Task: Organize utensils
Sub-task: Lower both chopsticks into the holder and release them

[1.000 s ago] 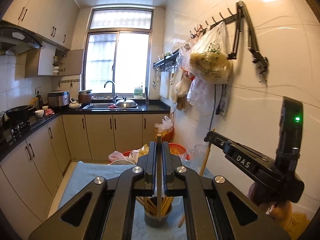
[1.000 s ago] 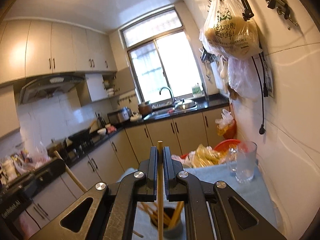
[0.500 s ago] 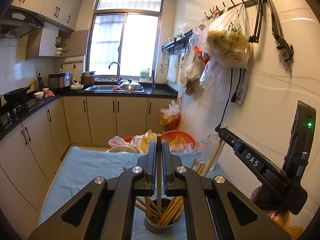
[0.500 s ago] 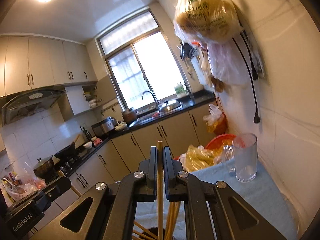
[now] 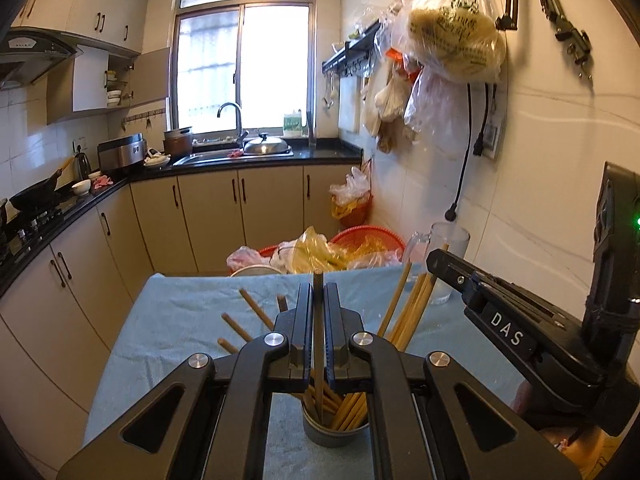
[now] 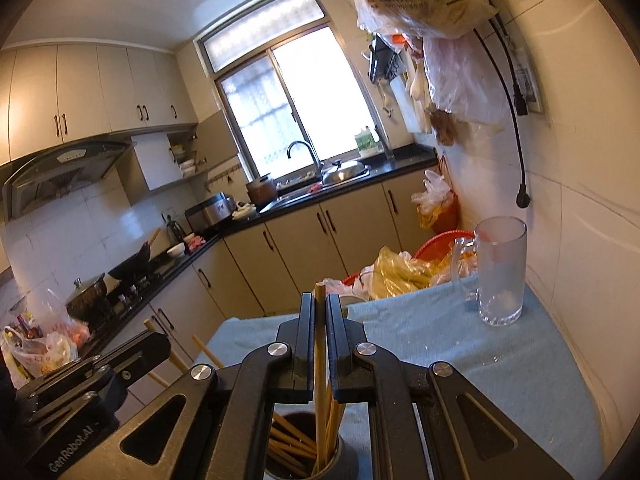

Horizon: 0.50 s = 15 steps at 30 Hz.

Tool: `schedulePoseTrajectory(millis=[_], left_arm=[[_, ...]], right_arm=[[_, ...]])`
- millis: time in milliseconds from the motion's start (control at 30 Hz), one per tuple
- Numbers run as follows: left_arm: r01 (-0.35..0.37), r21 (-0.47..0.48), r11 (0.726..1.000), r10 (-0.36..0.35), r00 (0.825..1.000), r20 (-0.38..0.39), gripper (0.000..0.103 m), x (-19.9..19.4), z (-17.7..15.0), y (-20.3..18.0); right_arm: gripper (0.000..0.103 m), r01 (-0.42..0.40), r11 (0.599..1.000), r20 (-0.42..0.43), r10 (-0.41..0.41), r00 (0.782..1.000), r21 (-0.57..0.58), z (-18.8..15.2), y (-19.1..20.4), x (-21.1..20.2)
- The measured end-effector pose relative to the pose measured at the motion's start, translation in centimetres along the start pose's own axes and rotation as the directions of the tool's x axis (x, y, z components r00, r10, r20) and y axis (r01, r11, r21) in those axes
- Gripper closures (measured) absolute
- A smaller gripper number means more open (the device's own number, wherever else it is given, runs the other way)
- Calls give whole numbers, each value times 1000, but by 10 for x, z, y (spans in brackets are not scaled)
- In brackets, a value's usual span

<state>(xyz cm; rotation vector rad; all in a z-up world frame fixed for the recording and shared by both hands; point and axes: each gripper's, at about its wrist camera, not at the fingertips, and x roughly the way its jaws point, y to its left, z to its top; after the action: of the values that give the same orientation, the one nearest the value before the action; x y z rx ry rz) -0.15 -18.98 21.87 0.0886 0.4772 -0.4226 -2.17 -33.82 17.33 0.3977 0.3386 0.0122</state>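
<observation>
A grey metal holder (image 5: 334, 432) stands on the blue cloth (image 5: 180, 320) and holds several wooden chopsticks (image 5: 408, 312) that fan out. My left gripper (image 5: 318, 300) is shut on a dark chopstick (image 5: 318, 344) held upright, its lower end inside the holder. My right gripper (image 6: 320, 312) is shut on a light wooden chopstick (image 6: 319, 360), also upright with its lower end in the holder (image 6: 304, 464). The right gripper's body (image 5: 520, 332) shows at the right of the left wrist view; the left gripper's body (image 6: 80, 384) shows at the lower left of the right wrist view.
A glass mug (image 6: 500, 272) stands on the cloth near the white wall. Plastic bags (image 5: 320, 252) and a red basket (image 5: 372, 236) lie beyond the table's far edge. Cabinets, sink (image 5: 236, 156) and stove (image 5: 32, 204) line the left and back.
Both grippers have lowered with their chopsticks toward the holder, so the tabletop and holder show more. The chopstick ends now sit inside the holder.
</observation>
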Motion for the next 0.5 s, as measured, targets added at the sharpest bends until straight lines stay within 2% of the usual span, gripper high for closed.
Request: schedulePoseTrajectory(millis=[233,500], left_arm=[[-10,3,1000,10,999,-37,98,7,-13,-2],[-17,10,1000,17,999,-28,98,5,-14,-4]], right_arm=[[97,-11,1000,-46,11,999,0,-12,-3,4],[97,-15,1000,-70,14,997,-9,-21,-3,8]])
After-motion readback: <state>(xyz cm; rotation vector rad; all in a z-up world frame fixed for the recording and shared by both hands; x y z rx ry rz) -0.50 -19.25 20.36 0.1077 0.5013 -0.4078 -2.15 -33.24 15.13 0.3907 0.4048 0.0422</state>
